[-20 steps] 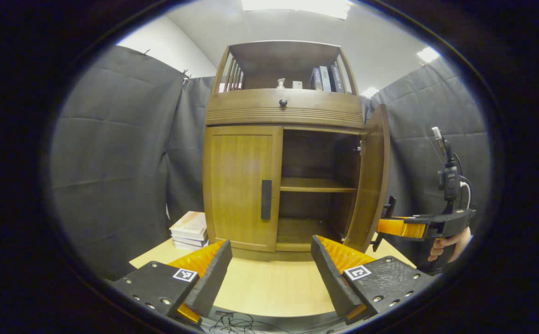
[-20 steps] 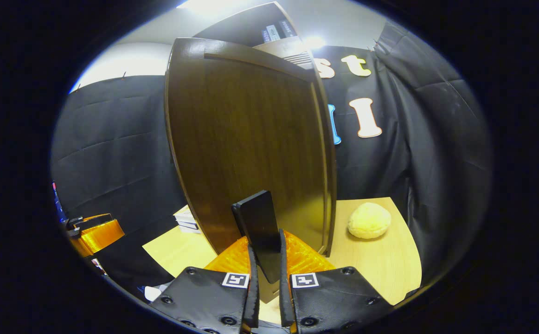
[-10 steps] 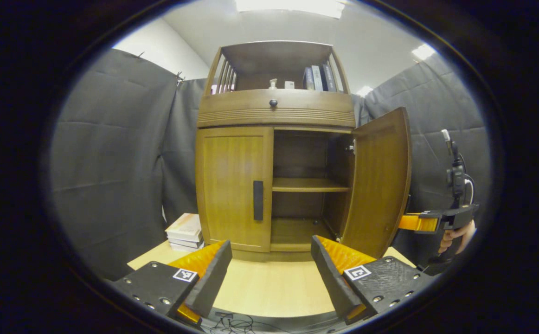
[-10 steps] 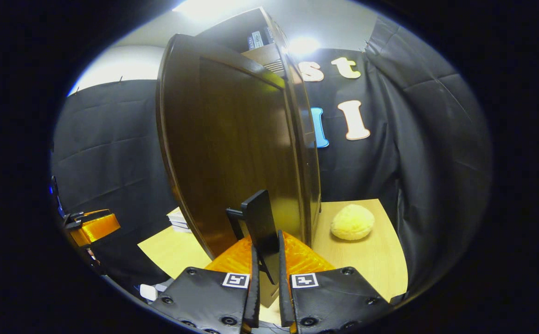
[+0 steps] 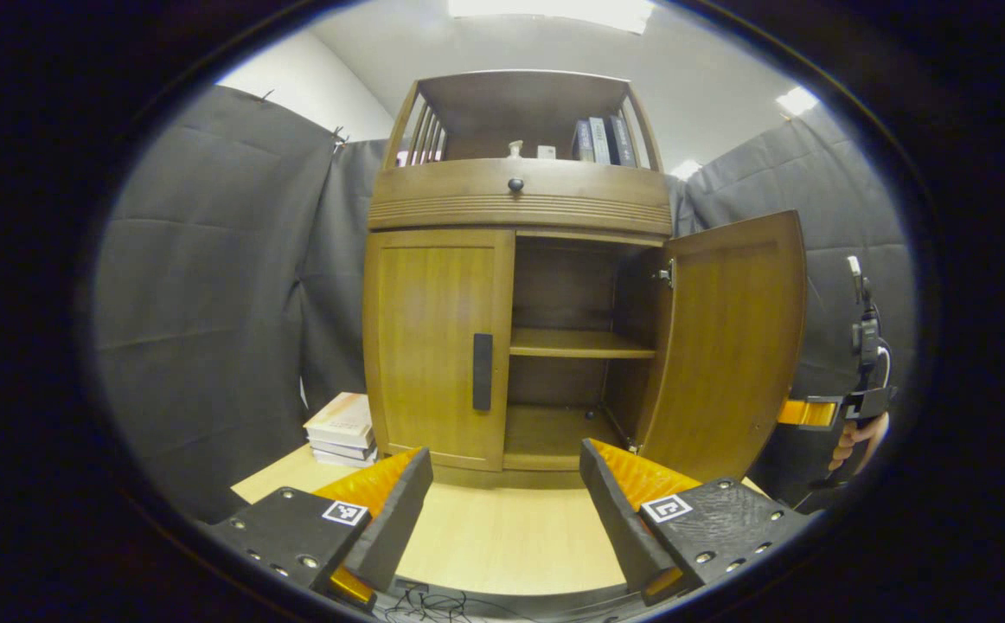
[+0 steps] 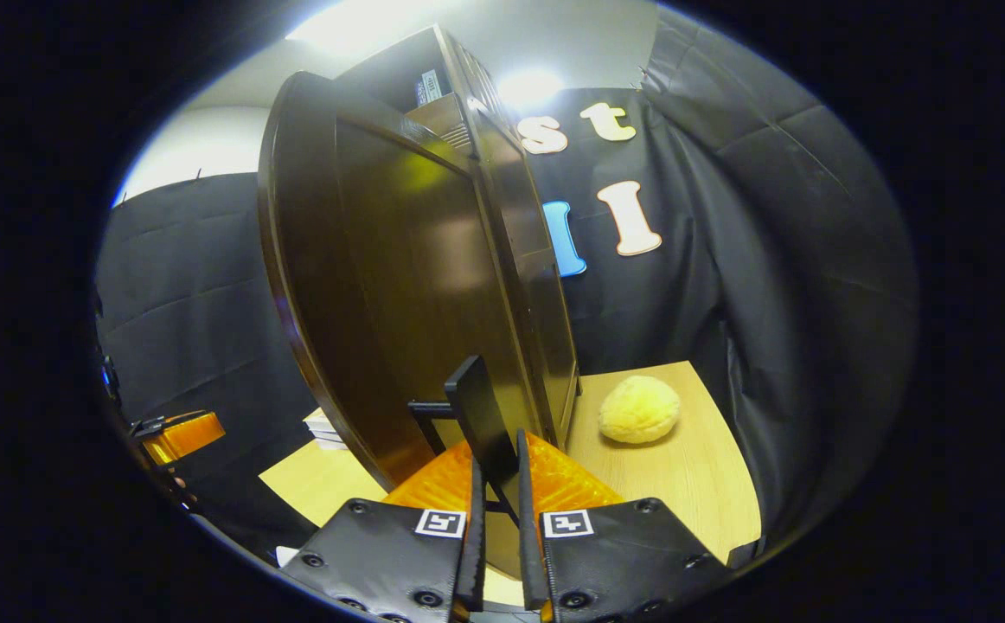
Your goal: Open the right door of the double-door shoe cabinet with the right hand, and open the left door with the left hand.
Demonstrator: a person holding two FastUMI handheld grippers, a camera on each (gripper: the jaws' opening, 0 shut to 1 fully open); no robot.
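In the left gripper view we see the cabinet (image 5: 520, 285) standing on a light wooden table (image 5: 502, 536), its left door (image 5: 438, 342) closed with the black handle (image 5: 483, 372) near the inner edge, and its right door (image 5: 732, 346) swung wide, showing a shelf (image 5: 576, 344) inside. Our left gripper (image 5: 502, 497) hangs in front with jaws spread wide, holding nothing. A stack of books (image 5: 342, 428) lies left of the cabinet. The right gripper (image 5: 814, 413) sits behind the open door's edge (a hand (image 5: 853, 433) grips it). In the right gripper view, the right gripper (image 6: 498, 519) has both fingers pressed on the door handle (image 6: 481, 424) of the right door (image 6: 390, 294). A yellow round lump (image 6: 639, 409) rests on the table (image 6: 684, 476).
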